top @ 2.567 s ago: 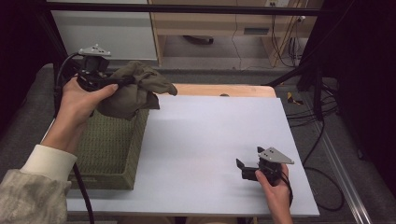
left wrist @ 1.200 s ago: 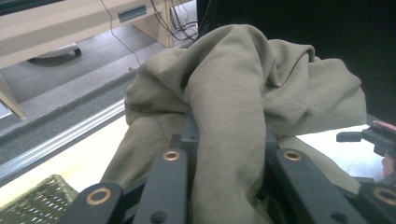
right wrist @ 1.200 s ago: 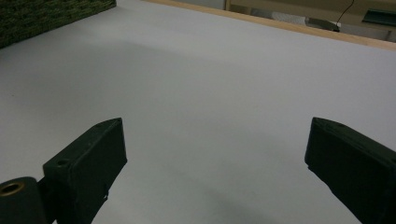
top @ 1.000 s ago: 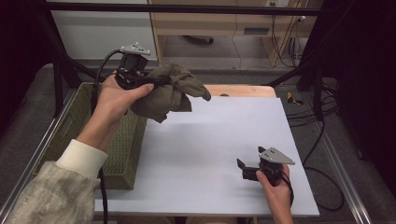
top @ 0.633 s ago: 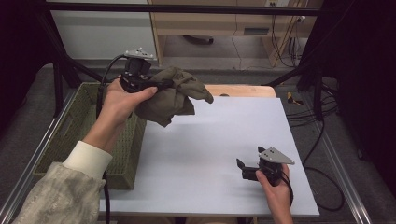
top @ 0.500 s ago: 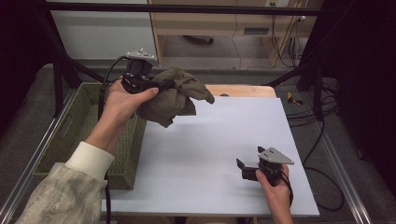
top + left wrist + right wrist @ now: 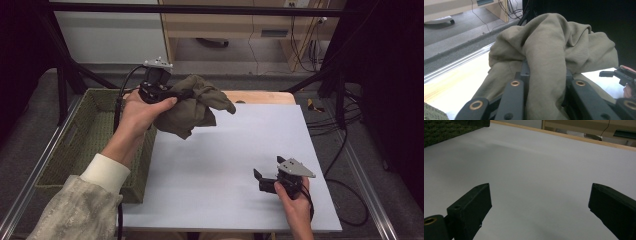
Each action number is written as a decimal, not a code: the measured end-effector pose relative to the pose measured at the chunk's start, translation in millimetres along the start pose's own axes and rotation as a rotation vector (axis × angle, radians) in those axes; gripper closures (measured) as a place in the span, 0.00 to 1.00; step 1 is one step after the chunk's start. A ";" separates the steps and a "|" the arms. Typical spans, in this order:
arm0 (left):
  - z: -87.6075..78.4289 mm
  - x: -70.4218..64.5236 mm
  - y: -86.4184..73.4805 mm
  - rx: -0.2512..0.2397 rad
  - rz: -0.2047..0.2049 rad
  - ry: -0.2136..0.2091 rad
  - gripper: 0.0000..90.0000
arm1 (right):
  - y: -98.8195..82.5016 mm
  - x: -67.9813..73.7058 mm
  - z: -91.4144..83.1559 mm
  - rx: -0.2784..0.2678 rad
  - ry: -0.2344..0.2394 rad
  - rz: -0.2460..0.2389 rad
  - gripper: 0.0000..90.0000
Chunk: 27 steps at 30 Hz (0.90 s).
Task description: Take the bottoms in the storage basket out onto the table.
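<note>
Basket (image 7: 75,145) sits just left of held cloth (image 7: 192,107), right claw (image 7: 265,181) apart.

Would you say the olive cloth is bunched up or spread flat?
Bunched: the cloth hangs crumpled from the left gripper.

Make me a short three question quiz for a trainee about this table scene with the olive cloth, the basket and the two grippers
1. True or false: the left gripper is shut on the olive cloth.
2. Where is the woven basket? A) at the table's left edge B) at its right edge C) under the right gripper
3. Fill in: the right gripper has its jaws ____ above the white table.

Key:
1. True; in the left gripper view the cloth is bunched between the jaws.
2. A
3. open; nothing lies between them in the right gripper view.
</note>
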<state>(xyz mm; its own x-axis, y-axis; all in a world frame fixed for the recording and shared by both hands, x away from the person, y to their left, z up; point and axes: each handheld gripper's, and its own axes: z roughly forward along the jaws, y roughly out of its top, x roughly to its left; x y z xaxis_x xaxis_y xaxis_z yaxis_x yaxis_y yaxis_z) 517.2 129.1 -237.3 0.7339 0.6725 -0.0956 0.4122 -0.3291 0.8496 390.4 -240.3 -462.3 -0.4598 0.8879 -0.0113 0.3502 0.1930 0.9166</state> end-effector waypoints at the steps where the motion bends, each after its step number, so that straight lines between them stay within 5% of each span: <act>1: 1.3 -0.3 -0.3 0.002 0.001 -0.001 0.82 | -0.1 0.1 0.2 -0.002 -0.001 -0.003 0.05; 27: 30.3 -12.8 -3.8 0.025 0.000 -0.031 0.82 | -1.2 -3.4 -0.3 -0.020 0.005 0.008 0.06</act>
<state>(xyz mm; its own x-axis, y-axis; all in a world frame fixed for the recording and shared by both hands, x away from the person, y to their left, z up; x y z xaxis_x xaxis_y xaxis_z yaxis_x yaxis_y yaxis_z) 522.5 101.6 -255.1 0.7500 0.6519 -0.1119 0.4252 -0.3455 0.8366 391.3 -243.7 -463.2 -0.4613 0.8872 -0.0021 0.3372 0.1775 0.9246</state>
